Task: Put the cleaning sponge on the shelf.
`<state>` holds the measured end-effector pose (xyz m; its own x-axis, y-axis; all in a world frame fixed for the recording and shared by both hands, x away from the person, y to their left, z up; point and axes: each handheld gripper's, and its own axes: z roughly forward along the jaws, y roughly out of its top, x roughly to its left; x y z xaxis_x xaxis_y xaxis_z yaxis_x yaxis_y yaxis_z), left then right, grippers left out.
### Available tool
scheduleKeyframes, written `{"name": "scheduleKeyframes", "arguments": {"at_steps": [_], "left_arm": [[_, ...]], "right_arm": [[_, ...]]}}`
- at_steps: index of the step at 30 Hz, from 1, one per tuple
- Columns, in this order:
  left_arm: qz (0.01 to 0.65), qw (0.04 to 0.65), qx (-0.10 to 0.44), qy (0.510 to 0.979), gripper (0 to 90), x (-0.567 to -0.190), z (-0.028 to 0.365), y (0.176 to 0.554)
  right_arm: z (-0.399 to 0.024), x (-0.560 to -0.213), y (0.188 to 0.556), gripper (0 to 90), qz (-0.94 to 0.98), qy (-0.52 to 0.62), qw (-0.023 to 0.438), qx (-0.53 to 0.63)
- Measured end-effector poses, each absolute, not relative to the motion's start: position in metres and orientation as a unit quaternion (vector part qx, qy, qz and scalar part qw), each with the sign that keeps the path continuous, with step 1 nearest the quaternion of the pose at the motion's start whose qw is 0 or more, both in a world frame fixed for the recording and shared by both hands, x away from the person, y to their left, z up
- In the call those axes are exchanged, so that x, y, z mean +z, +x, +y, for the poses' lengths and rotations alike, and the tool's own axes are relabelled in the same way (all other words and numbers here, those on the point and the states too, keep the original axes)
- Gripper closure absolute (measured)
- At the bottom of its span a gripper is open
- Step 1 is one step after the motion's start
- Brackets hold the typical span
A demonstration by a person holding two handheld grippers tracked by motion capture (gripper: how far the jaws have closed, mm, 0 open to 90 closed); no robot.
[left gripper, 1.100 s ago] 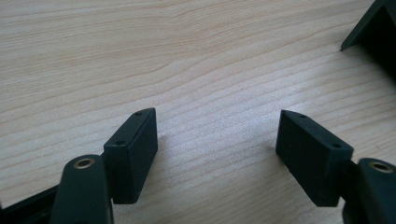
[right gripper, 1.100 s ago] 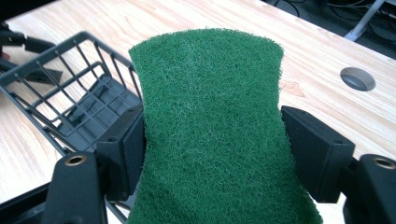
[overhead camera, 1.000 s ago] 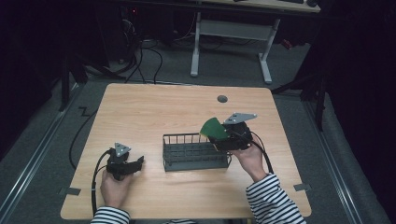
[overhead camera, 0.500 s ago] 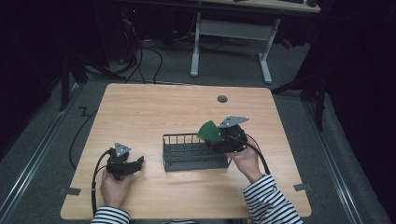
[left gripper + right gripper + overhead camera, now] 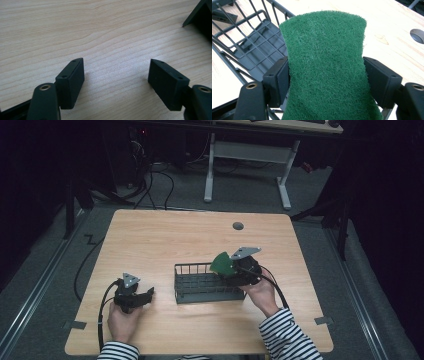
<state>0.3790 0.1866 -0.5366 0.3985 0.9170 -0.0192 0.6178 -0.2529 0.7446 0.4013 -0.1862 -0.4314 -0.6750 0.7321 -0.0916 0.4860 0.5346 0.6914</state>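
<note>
From the high view, the right gripper (image 5: 234, 270) is seen at the right end of the black wire basket (image 5: 200, 285), with a green scouring pad (image 5: 222, 263) pinched in it and sticking up over the basket's right rim. The basket's long axis runs left-right across the table (image 5: 165, 235). The left gripper (image 5: 134, 295) is parked well off to the basket's left.

In the left gripper view, the jaws are spread wide over bare wood, nothing between them.

In the right gripper view, the pad (image 5: 324, 62) is squeezed at its waist, and the basket floor (image 5: 259, 45) lies below and to the left, so a drop there is probably next.
</note>
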Motion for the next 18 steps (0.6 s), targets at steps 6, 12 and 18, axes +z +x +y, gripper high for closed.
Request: {"name": "scheduleKeyframes", "arguments": {"at_steps": [6, 12, 18], "left_arm": [[0.504, 0.346, 0.216, 0.761, 29.9, -0.5366, 0.1866, 0.379], [0.504, 0.345, 0.217, 0.762, 29.9, -0.5366, 0.1864, 0.379], [0.504, 0.345, 0.217, 0.762, 29.9, -0.5366, 0.1864, 0.379]], "right_arm": [[-0.187, -0.4379, 0.3998, 27.7, 0.856, 0.361, 0.182, 0.323], [-0.1869, -0.4398, 0.3979, 28.3, 0.858, 0.362, 0.179, 0.318], [-0.1869, -0.4401, 0.3957, 28.6, 0.861, 0.361, 0.175, 0.313]]}}
